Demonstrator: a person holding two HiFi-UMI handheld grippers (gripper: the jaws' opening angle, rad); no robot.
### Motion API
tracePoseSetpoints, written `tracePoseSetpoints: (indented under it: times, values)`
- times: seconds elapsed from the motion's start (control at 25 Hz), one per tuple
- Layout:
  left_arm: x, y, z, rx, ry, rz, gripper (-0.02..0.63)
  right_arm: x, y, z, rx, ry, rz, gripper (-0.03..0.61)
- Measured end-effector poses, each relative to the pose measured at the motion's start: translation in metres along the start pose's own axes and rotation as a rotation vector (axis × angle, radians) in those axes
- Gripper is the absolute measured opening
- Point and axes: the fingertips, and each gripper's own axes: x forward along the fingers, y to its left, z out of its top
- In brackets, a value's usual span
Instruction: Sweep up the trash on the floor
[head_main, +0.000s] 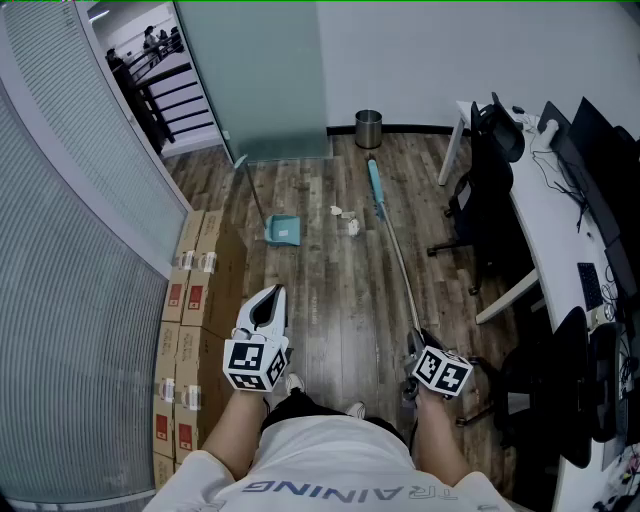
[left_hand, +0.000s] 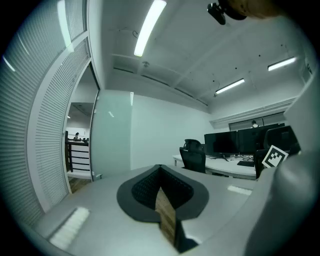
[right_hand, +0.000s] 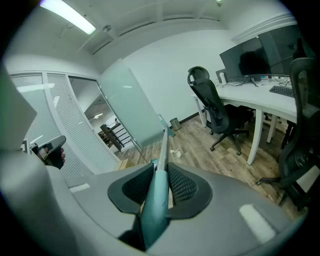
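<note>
My right gripper (head_main: 418, 345) (right_hand: 159, 186) is shut on the teal grip of a long broom (head_main: 392, 243) (right_hand: 163, 145). The broom slants forward, and its teal head (head_main: 375, 184) rests on the wood floor. Small white scraps of trash (head_main: 351, 225) (right_hand: 175, 152) lie just left of the broom head. A teal dustpan (head_main: 282, 231) (right_hand: 153, 160) stands on the floor left of the trash, its long handle leaning up and to the left. My left gripper (head_main: 271, 295) (left_hand: 159, 186) is held level at the left, shut, with nothing between its pads.
Cardboard boxes (head_main: 185, 300) line the slatted wall at the left. Behind the trash stand a metal bin (head_main: 368, 128) (right_hand: 175, 123) and a frosted glass door (head_main: 255, 75). At the right are office chairs (head_main: 490, 180) (right_hand: 212, 107) and a white desk (head_main: 545, 215) with monitors.
</note>
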Motion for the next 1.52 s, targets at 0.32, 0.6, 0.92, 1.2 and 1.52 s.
tracePoseSetpoints:
  times: [0.32, 0.6, 0.92, 1.2, 1.52]
  values:
    - [-0.003, 0.012, -0.006, -0.021, 0.017, 0.015, 0.000, 0.008, 0.004, 0.003, -0.009, 0.001, 0.005, 0.106]
    - [-0.001, 0.022, -0.002, -0.008, 0.023, 0.029, 0.000, 0.021, 0.012, 0.000, 0.004, 0.013, 0.031, 0.107]
    - [0.029, 0.044, -0.011, -0.036, 0.050, 0.019, 0.000, 0.050, 0.022, 0.005, 0.021, 0.052, 0.047, 0.107]
    - [0.096, 0.082, -0.016, -0.070, 0.062, -0.016, 0.000, 0.095, 0.032, 0.027, 0.027, 0.078, -0.004, 0.107]
    - [0.176, 0.154, -0.011, -0.102, 0.066, -0.022, 0.000, 0.170, 0.055, 0.072, 0.018, 0.112, -0.083, 0.107]
